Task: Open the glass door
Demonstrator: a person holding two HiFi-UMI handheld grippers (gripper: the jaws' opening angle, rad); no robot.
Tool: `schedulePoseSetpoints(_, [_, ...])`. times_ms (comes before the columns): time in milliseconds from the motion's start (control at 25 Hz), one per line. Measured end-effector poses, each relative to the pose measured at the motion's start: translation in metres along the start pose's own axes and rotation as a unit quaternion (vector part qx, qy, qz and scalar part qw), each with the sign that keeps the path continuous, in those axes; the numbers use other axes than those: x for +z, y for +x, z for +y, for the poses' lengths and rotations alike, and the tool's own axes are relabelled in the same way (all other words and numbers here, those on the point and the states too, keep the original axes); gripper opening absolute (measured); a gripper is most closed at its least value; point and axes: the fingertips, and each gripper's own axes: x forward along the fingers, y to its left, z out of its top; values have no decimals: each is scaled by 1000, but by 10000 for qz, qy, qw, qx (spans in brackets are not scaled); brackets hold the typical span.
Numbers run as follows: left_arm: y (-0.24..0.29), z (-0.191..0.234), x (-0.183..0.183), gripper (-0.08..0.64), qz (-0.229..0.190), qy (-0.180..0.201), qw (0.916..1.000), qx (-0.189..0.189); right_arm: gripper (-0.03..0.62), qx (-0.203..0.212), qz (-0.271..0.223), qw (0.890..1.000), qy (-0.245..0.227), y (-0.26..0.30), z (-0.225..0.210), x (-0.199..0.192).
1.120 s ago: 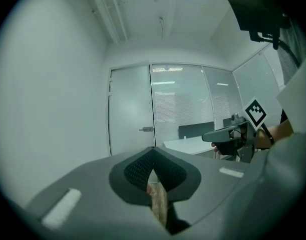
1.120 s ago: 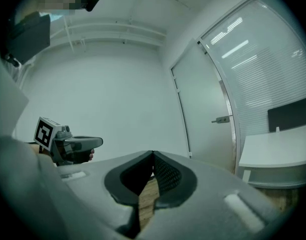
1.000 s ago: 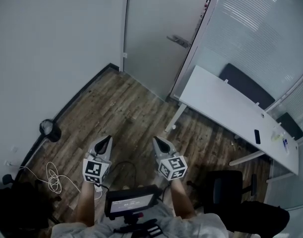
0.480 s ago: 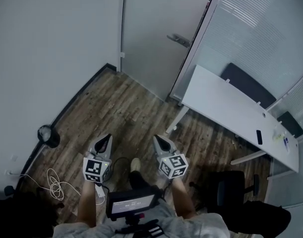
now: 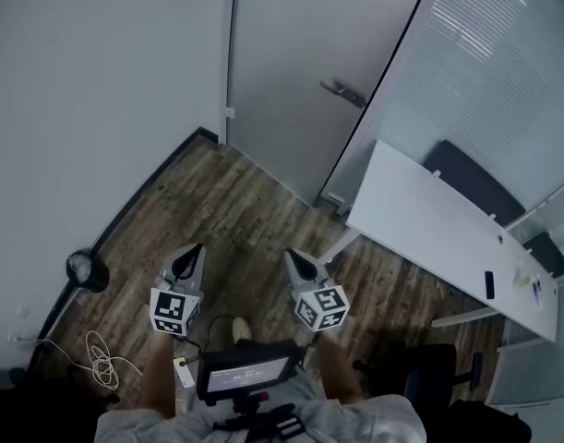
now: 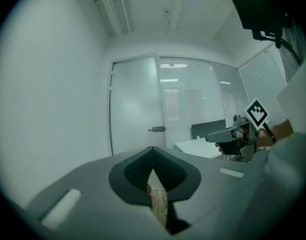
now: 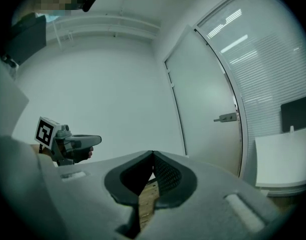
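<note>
The frosted glass door (image 5: 295, 72) stands shut in the far corner, with a metal lever handle (image 5: 344, 90) near its right edge. My left gripper (image 5: 191, 251) and right gripper (image 5: 292, 258) are held side by side over the wooden floor, well short of the door, both pointing towards it. Both are shut and hold nothing. In the left gripper view the jaws (image 6: 153, 150) meet at their tips, and the door (image 6: 135, 109) and handle (image 6: 157, 129) lie straight ahead. The right gripper view shows closed jaws (image 7: 153, 155) with the handle (image 7: 226, 117) ahead to the right.
A white desk (image 5: 448, 238) stands at the right beside a glass partition with blinds (image 5: 485, 72). A black office chair (image 5: 429, 367) sits near my right side. A coiled white cable (image 5: 102, 358) and a round black object (image 5: 83, 268) lie by the left wall.
Both grippers have travelled forward together towards the door, still shut. The floor and the round black object have slid back in the head view, and the door handle looks nearer.
</note>
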Motion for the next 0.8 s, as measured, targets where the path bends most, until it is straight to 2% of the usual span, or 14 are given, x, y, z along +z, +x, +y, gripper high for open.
schedulePoseSetpoints(200, [54, 32, 6, 5, -17, 39, 10000, 89, 2, 11, -8, 10000, 44, 46, -36, 12])
schedulePoseSetpoints(560, [113, 69, 15, 4, 72, 138, 9997, 195, 2, -62, 82, 9998, 176, 92, -80, 16])
schedulePoseSetpoints(800, [162, 86, 25, 3, 157, 194, 9997, -61, 2, -264, 8, 9992, 289, 115, -107, 25])
